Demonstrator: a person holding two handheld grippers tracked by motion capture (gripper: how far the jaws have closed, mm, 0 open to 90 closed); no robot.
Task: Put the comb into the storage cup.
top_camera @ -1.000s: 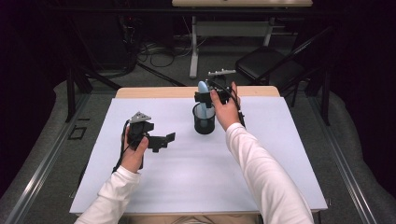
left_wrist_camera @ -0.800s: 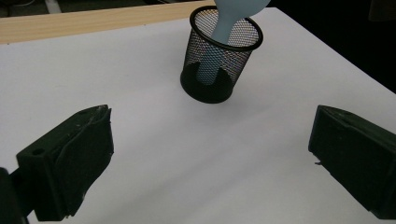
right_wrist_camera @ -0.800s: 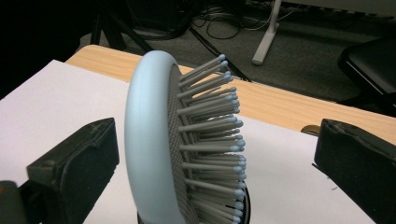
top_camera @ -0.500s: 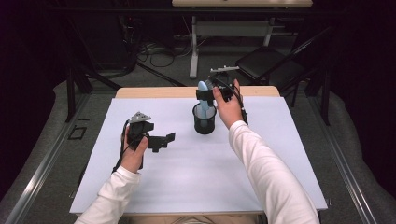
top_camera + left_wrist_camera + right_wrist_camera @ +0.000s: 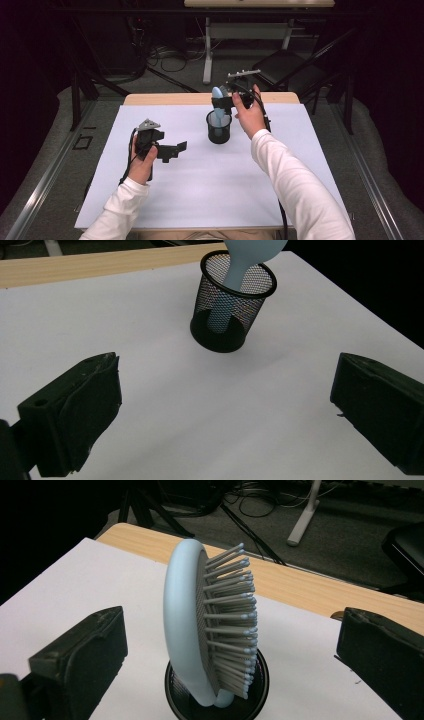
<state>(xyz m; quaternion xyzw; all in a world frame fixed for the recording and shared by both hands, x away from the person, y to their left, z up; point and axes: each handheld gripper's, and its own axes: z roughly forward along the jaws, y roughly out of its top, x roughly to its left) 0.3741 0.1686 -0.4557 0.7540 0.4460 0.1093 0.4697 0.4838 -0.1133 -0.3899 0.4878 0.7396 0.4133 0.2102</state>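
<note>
On the white table cover [image 5: 210, 200], seen from the high view, a black mesh cup [image 5: 219, 131] stands just past the middle, with a pale blue hairbrush [image 5: 217, 95] standing in it handle down, its head rising above the rim. The right gripper [image 5: 226, 102] is up beside that head, held by the right hand [image 5: 248, 116], while the left gripper [image 5: 176, 149] rests low over the cover, well apart from the cup, jaws pointed toward it. In the left gripper view the two black jaws stand wide with only bare cover between them; beyond them the mesh cup [image 5: 233, 302] shows the brush's handle [image 5: 231, 285] leaning against the inside of the rim. In the right gripper view the jaws are likewise spread wide, one on each side of the brush head [image 5: 210, 625], neither touching it; the bristles [image 5: 231, 620] face the right-hand jaw and the smooth back faces the other, and the cup [image 5: 217, 692] sits below. The brush seems to be in the cup and free of the jaws, so the step in hand looks like the parting of gripper and brush. To do it well, keep the jaws fully spread and lift straight up and back, so no pad catches the bristles and tips the light cup; the left gripper could steady the cup if it rocks.
</note>
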